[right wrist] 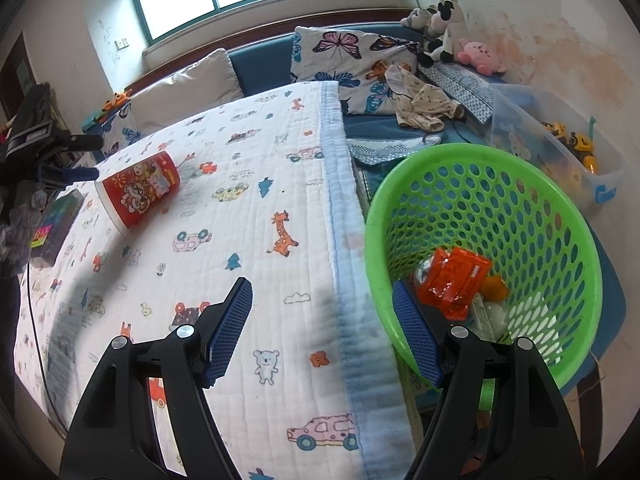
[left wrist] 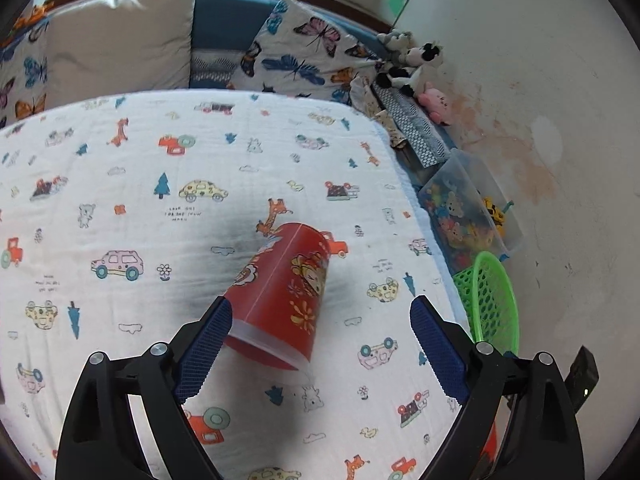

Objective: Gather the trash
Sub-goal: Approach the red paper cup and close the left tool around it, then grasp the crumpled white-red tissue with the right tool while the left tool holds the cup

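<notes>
Bedding fills most of both views: a white blanket printed with cars and giraffes, spread flat from the lower left up to the pillows at the top. At the right of my right-wrist view a green basket stands just beside the blanket's blue edge, with an orange wrapper and other scraps lying in its bottom. A clear toy bin sits behind it, upper right. The red cup lies on its side on the blanket, centre of my left-wrist view, open end toward me. My left gripper has its fingers wide apart around the cup; the left pad looks to be at its rim, the right one well clear. My right gripper hovers with fingers apart, holding nothing, at the lower centre.
</notes>
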Action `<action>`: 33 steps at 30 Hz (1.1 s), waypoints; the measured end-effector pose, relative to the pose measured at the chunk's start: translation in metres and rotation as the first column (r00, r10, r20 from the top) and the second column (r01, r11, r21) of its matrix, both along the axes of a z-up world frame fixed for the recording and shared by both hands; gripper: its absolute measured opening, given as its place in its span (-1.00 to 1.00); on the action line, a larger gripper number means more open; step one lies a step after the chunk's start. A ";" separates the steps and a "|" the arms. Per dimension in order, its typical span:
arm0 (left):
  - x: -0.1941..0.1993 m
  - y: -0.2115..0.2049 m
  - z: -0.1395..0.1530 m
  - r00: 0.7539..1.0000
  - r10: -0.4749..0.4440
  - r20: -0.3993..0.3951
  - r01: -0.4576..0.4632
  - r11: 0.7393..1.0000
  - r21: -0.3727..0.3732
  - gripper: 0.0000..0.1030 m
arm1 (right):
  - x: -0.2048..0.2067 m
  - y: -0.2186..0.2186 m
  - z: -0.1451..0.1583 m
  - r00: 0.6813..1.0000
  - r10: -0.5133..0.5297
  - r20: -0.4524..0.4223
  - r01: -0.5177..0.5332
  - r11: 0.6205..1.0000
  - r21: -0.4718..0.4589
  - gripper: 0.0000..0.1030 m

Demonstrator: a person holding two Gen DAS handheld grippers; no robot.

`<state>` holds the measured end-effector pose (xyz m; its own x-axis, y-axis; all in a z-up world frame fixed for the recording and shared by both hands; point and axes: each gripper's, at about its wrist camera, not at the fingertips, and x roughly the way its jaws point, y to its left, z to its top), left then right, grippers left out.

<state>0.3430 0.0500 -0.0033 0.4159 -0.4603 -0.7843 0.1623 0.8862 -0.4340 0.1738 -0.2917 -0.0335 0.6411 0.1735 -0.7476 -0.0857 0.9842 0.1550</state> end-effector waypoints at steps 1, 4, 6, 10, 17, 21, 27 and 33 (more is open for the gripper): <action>0.004 -0.001 -0.002 1.000 -0.002 -0.011 0.002 1.000 0.001 0.70 | 0.000 0.002 0.000 1.000 0.004 -0.002 -0.004 1.000 -0.007 0.42; 0.013 -0.007 -0.005 0.999 -0.032 -0.025 0.032 0.999 0.009 0.71 | 0.001 0.008 0.000 1.000 0.008 -0.013 -0.008 1.000 -0.029 0.42; 0.020 -0.011 -0.006 0.998 -0.060 -0.031 0.060 0.998 0.022 0.72 | 0.004 0.010 -0.001 1.000 0.006 -0.019 -0.006 0.999 -0.040 0.42; 0.028 -0.015 -0.010 0.997 -0.075 -0.024 0.076 0.995 0.066 0.72 | 0.006 0.012 -0.003 1.000 -0.005 -0.028 0.004 0.999 -0.047 0.41; 0.034 -0.042 -0.032 0.987 -0.154 -0.041 0.159 0.952 0.263 0.72 | 0.010 0.015 -0.006 1.000 -0.008 -0.030 0.007 0.999 -0.040 0.42; 0.040 -0.050 -0.041 0.987 -0.158 -0.043 0.163 0.934 0.317 0.72 | 0.012 0.013 -0.007 1.000 -0.005 -0.028 0.004 0.999 -0.034 0.41; 0.046 -0.068 -0.054 0.982 -0.187 -0.027 0.177 0.862 0.474 0.61 | 0.014 0.009 -0.009 1.000 -0.008 -0.029 0.007 1.000 -0.018 0.42; 0.044 -0.076 -0.061 0.979 -0.202 0.007 0.167 0.827 0.537 0.33 | 0.018 0.019 -0.010 0.999 0.026 -0.024 -0.026 1.000 -0.008 0.42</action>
<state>0.3874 -0.0257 -0.0641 0.4198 -0.0535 -0.9060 0.3567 0.9277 0.1105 0.1921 -0.2722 -0.0432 0.6182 0.1840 -0.7642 -0.1079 0.9829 0.1494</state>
